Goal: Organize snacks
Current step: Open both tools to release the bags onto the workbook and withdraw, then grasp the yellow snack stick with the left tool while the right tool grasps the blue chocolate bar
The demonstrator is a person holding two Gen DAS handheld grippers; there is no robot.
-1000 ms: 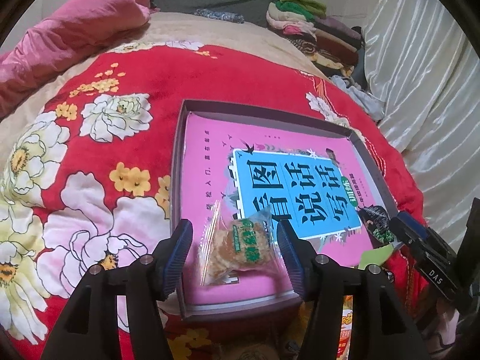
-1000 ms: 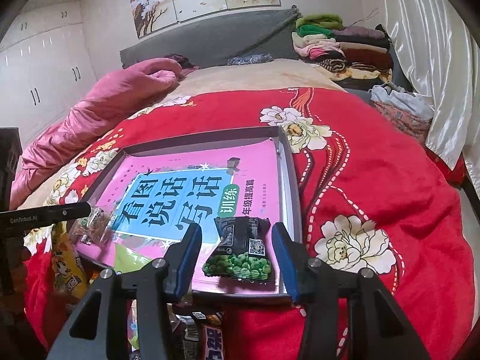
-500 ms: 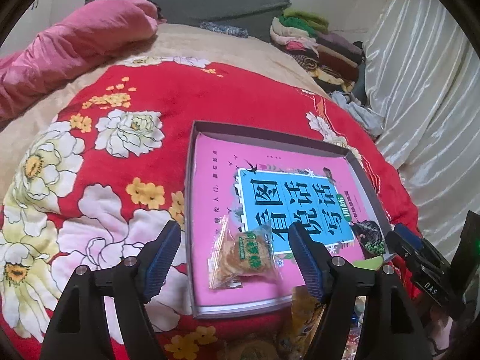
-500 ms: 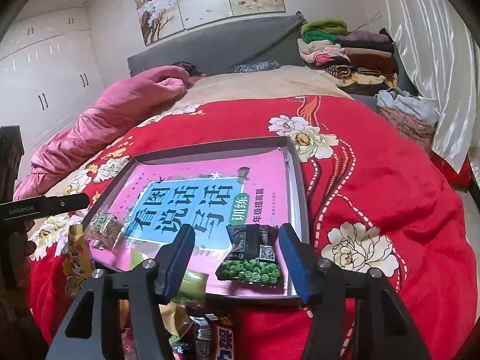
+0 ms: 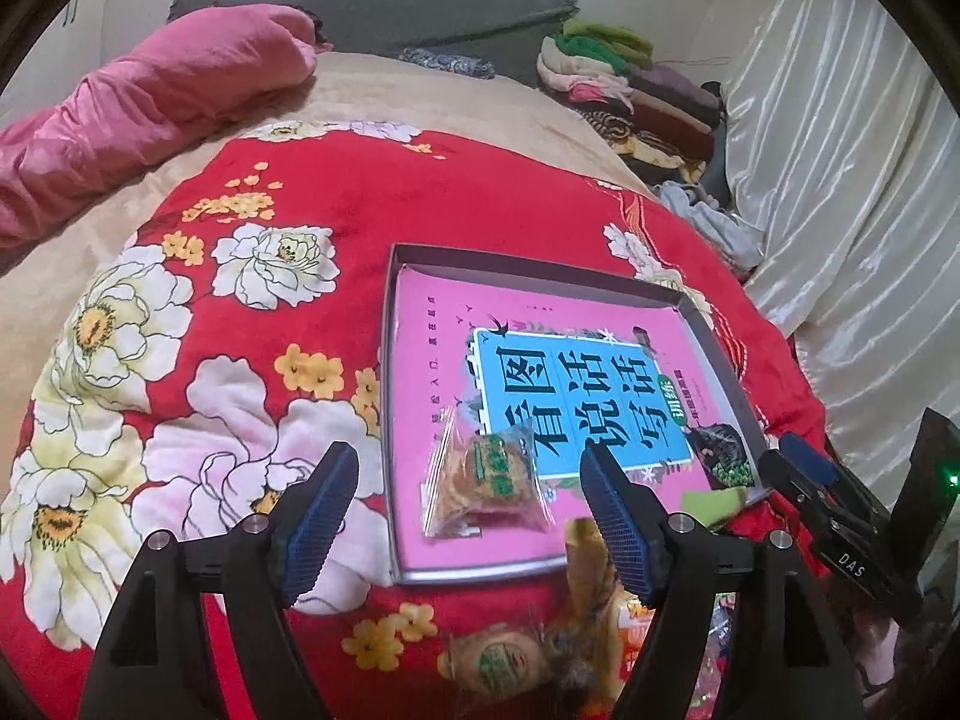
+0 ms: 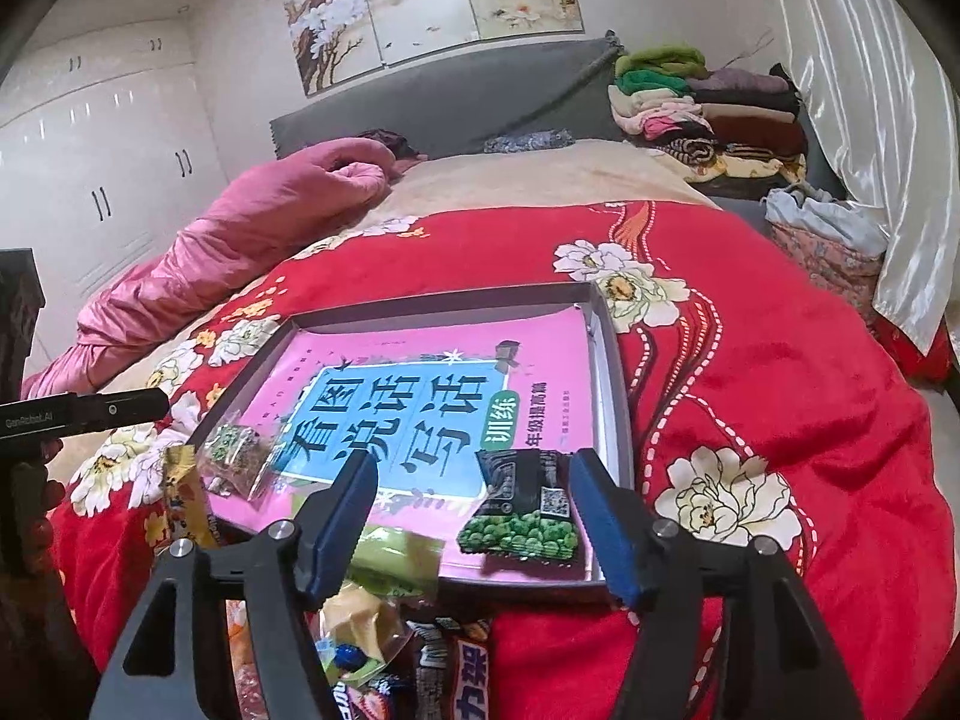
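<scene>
A grey shallow tray point(image 5: 396, 396) point(image 6: 615, 372) lined with a pink and blue book lies on a red flowered blanket. A clear-wrapped biscuit pack point(image 5: 486, 483) point(image 6: 234, 459) lies in its near left corner. A black and green pea packet point(image 6: 525, 510) point(image 5: 723, 459) lies in its near right corner. My left gripper point(image 5: 471, 522) is open and empty, just short of the biscuit pack. My right gripper point(image 6: 474, 516) is open and empty, just short of the pea packet. A pile of loose snacks point(image 6: 384, 630) point(image 5: 540, 654) lies in front of the tray.
A light green packet point(image 6: 393, 558) lies at the tray's near edge. A pink quilt point(image 5: 150, 102) lies at the far left. Folded clothes point(image 6: 702, 108) are stacked at the far right by a white curtain point(image 5: 852, 180). A grey headboard point(image 6: 450, 96) is behind.
Both grippers have drawn back toward me and opened wider. The biscuit pack and the pea packet stay lying in the tray.
</scene>
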